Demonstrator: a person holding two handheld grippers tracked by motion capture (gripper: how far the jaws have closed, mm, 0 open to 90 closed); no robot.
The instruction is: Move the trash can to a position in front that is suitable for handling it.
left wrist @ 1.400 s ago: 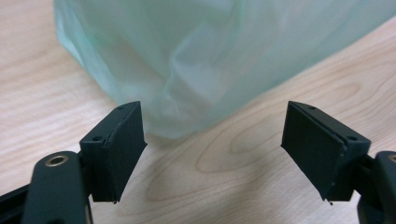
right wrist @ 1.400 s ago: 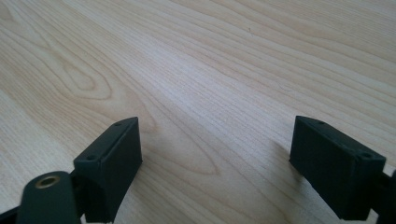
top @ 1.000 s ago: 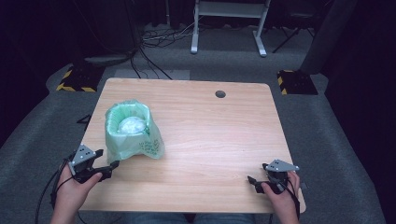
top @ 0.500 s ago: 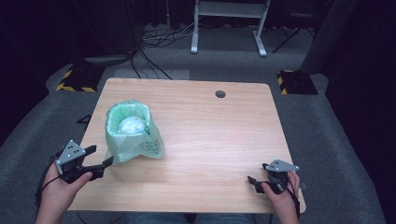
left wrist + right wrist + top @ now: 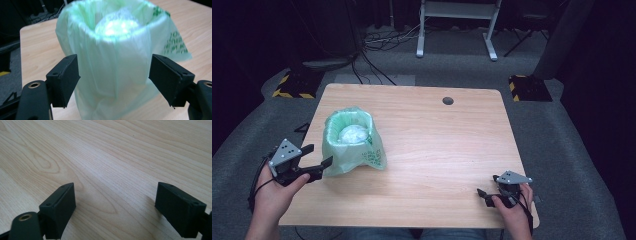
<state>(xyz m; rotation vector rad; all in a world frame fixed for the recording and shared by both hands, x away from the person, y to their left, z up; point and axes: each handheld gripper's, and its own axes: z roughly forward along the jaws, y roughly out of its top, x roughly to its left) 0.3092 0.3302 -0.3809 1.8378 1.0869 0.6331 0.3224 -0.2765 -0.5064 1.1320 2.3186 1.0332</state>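
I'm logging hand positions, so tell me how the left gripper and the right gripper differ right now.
The left gripper points at the green bag by the table's left edge; the right gripper sits near the front right corner, facing bare wood. The left is raised and angled; the right rests low. Both have open, empty jaws.

Pale green translucent bag [image 5: 354, 145] with darker green print, something whitish inside. Light wood-grain table [image 5: 442, 150], 1 dark round hole [image 5: 448, 101] near far edge. Black jaws, grey plates on grippers.
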